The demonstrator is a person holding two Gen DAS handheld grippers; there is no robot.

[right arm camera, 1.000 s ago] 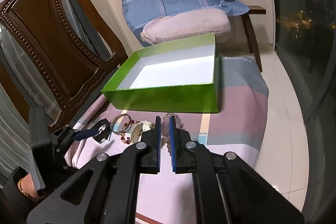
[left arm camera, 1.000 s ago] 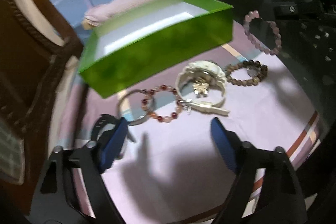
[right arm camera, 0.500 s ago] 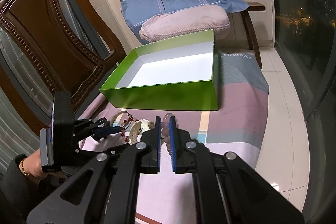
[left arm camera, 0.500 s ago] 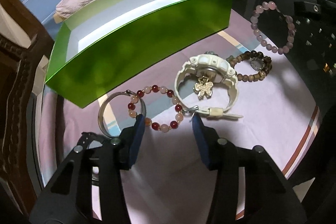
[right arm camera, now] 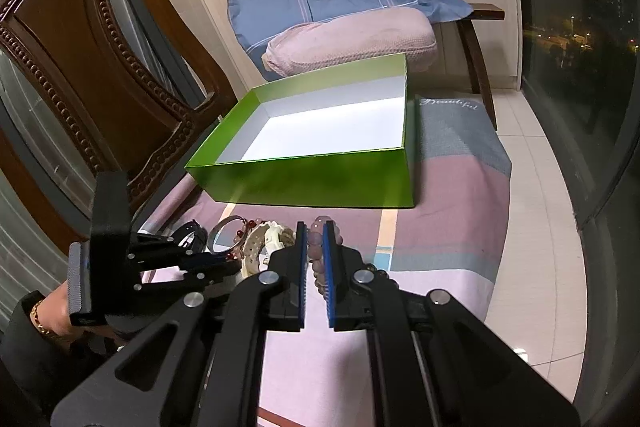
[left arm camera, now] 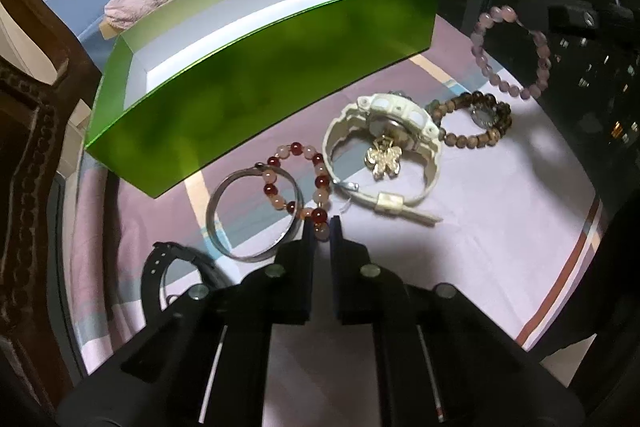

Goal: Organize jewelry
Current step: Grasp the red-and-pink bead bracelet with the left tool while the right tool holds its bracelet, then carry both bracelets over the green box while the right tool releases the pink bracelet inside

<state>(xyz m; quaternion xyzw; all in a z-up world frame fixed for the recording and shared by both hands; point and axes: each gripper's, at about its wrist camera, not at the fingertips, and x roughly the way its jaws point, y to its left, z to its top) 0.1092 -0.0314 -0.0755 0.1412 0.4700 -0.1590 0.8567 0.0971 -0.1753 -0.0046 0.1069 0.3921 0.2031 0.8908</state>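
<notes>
Now, left gripper: jaws nearly together, clamped on a pale bead at the near edge of the red-and-pink bead bracelet, which lies on the cloth.
Right gripper: blue-padded jaws drawn close on the pale pink bead bracelet; in the left wrist view that bracelet shows as a ring of frosted round beads beside the right gripper's dark body.
Red-and-pink bead bracelet: glossy round beads, dark red alternating with milky pink, its loop overlapping the metal bangle.
Metal bangle: thin, smooth, silvery ring, flat on the cloth just in front of the box.
White watch: chunky matt plastic strap curled in a loop, with a gold flower-shaped charm inside it.
Brown bead bracelet: small dull woody beads, touching the white watch on its right.
Black watch: dark strap at the near left, partly hidden by the left gripper.
Green box: open, rectangular, shiny green card walls, white inside, behind all the jewelry.
Cloth: pale lilac fabric with coloured stripes.
</notes>
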